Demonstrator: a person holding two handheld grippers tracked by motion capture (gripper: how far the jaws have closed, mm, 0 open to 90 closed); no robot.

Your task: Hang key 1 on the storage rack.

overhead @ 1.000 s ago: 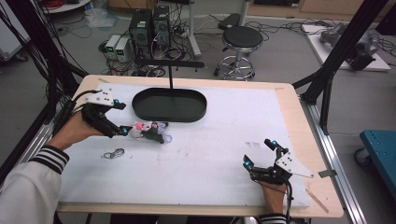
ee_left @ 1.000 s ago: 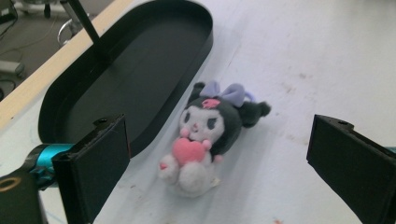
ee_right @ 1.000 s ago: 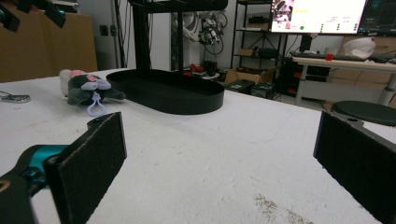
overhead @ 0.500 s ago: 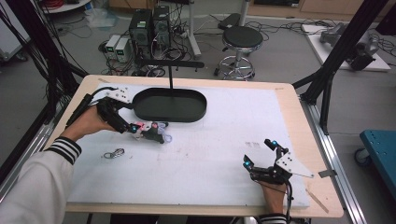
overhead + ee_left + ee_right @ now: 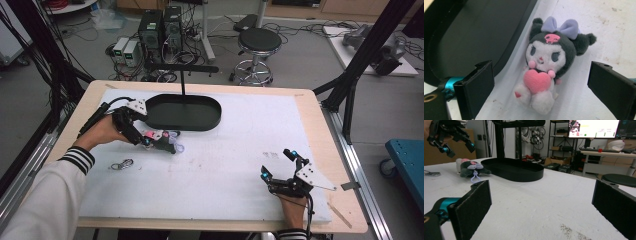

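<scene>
Left gripper [image 5: 539,82]: fingers spread, straddling plush toy [image 5: 546,62].
Advice: lower, pinch its body squarely, clear of black tray [image 5: 474,32].
Right gripper [image 5: 541,207]: fingers spread, idle.

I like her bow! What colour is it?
The plush toy's bow is pale purple; the left gripper view shows it best.

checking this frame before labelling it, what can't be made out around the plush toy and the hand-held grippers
- Plush toy: its back and underside, hidden by its own body in the left gripper view; in the high view the left hand-held gripper covers part of it.
- Small metal item on the table: too small in the high view to identify.
- Right hand-held gripper: both jaws cut off by the right gripper view's bottom edge.
</scene>
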